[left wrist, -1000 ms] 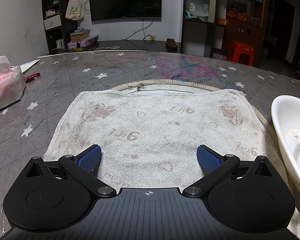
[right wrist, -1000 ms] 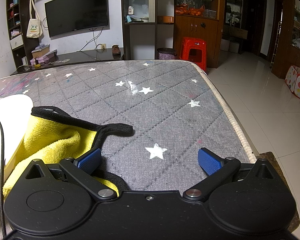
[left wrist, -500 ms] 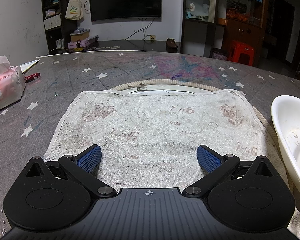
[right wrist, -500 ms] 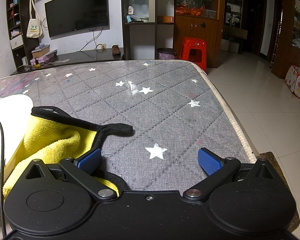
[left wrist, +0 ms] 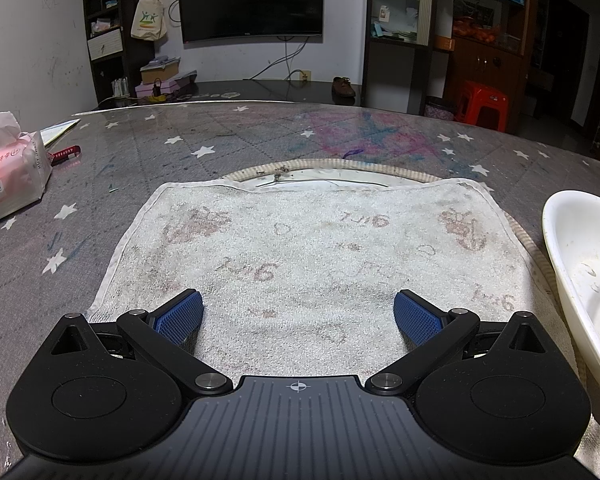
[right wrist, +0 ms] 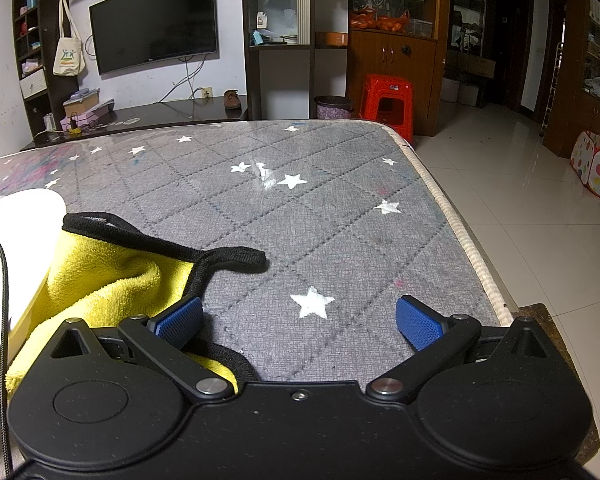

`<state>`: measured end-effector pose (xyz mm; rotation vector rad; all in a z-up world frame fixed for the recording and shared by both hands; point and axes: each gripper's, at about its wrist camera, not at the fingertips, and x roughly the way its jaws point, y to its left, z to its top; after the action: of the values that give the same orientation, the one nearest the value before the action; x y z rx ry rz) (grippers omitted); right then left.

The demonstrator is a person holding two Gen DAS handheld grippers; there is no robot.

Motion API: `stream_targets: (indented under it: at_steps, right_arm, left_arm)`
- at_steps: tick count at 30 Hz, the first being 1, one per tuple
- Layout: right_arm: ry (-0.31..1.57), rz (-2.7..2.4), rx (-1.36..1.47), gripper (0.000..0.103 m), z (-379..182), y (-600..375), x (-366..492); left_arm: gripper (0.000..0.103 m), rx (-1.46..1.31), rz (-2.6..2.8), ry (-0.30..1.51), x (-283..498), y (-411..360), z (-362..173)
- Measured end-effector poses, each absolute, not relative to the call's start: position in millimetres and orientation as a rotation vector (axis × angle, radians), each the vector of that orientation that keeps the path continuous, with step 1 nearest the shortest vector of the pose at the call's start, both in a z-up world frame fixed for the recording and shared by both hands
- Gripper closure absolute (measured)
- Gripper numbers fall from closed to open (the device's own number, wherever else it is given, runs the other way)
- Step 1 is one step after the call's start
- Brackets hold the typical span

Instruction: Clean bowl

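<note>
Both of my tongs stand with the blue pads spread wide and nothing between them. Left gripper: its jaws hang low over a stained white towel that lies flat on the grey star-printed table cover. At the far left of the left wrist view, a pink tissue pack sits on the cover, with a red pen just beyond it; both are well apart from my left gripper. A round mat shows past the far edge of the towel and partly under it. At the right edge of that view sits the white bowl, tilted so its inside faces me, with pale smears and specks on the inner wall; its rim lies just beside the right edge of the towel, and I cannot tell whether they touch.

In the right wrist view, the same bowl shows at the far left as a white curved wall, and a yellow cloth with black edging lies against it. Right gripper: its left pad sits above the edge of the yellow cloth; whether it touches is not visible. The right pad hangs over bare table cover, near the table's right edge
</note>
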<state>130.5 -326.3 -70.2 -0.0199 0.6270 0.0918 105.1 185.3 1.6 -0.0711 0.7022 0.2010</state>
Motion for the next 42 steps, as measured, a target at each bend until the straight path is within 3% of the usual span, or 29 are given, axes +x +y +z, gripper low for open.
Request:
stream_targets:
  at_steps: [42]
  right_arm:
    - [0.627, 0.092, -0.02, 0.0, -70.2, -326.4, 130.6]
  left_arm:
    - [0.0, -0.071, 0.201, 0.702, 104.9, 185.0, 1.3]
